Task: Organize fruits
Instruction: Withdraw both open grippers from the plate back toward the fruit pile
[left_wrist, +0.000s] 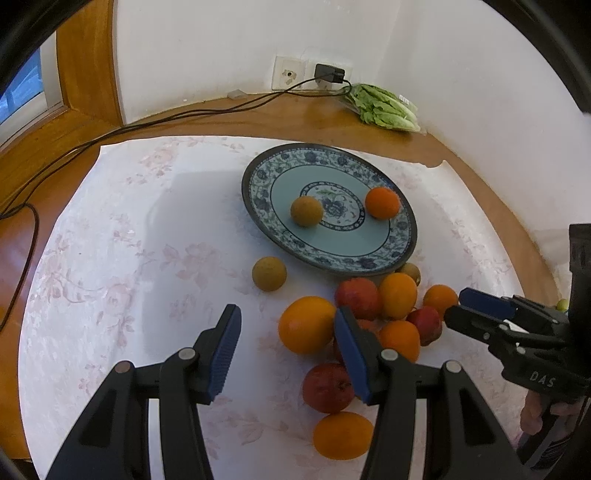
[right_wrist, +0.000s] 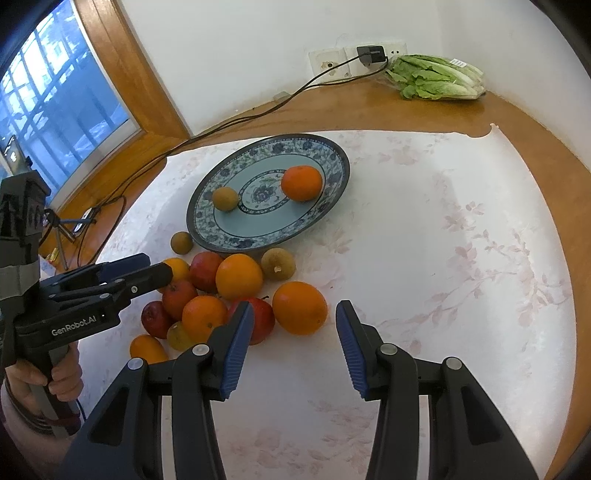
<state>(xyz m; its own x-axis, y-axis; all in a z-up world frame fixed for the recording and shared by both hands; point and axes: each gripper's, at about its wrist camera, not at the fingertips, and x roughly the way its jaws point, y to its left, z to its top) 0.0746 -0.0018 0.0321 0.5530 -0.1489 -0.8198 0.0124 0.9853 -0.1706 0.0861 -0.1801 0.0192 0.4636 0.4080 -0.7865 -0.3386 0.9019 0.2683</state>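
Note:
A blue-and-white patterned plate (left_wrist: 258, 173) (right_wrist: 199, 206) holds one orange (left_wrist: 382, 202) (right_wrist: 301, 182) and one small brown fruit (left_wrist: 306, 211) (right_wrist: 225, 198). In front of the plate lies a pile of oranges, red apples and brown fruits (left_wrist: 397, 295) (right_wrist: 238, 277). My left gripper (left_wrist: 288, 350) (right_wrist: 162, 273) hovers open over the pile's left side, a large orange (left_wrist: 306, 325) just beyond its fingertips. My right gripper (right_wrist: 295, 347) (left_wrist: 458, 306) is open at the pile's right side, another orange (right_wrist: 300, 307) ahead of it. Neither holds anything.
A lone brown fruit (left_wrist: 269, 274) (right_wrist: 181, 242) sits left of the pile. A white floral cloth (left_wrist: 129, 240) covers the wooden table. Bagged lettuce (left_wrist: 384, 107) (right_wrist: 436, 77) lies in the back corner. A charger cable (left_wrist: 184, 114) runs from the wall socket across the table.

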